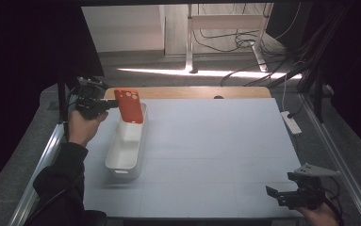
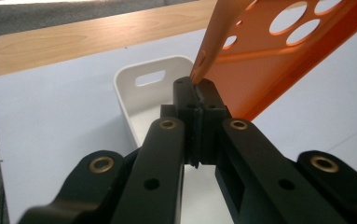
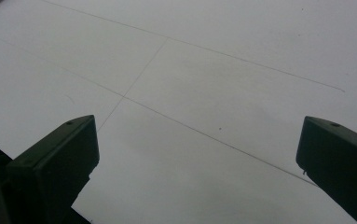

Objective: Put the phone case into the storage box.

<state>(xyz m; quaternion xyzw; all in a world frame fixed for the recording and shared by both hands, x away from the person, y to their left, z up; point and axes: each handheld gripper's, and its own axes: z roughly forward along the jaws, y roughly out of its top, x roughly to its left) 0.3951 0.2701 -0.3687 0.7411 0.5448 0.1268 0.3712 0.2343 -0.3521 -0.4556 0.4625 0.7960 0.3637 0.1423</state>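
Left gripper (image 1: 106, 106) at the far left of the table (image 1: 216, 155), jaws pressed together on the edge of an orange phone case (image 1: 130, 106); case held up in the air, tilted, its lower end hanging over the far end of a white tray (image 1: 126, 149). In the left gripper view, pads (image 2: 190, 100) meeting on the thin side wall of the orange phone case (image 2: 278, 60), camera holes visible near its upper end, the white tray (image 2: 134, 88) with its handle slot just behind and below. Case not touching the tray, as far as can be told.

Right gripper (image 1: 282, 194) low at the near right corner of the table, jaws wide apart, nothing between them; in the right gripper view, bare white table (image 3: 190, 93) between the two black pads (image 3: 59, 154), well apart from case and tray
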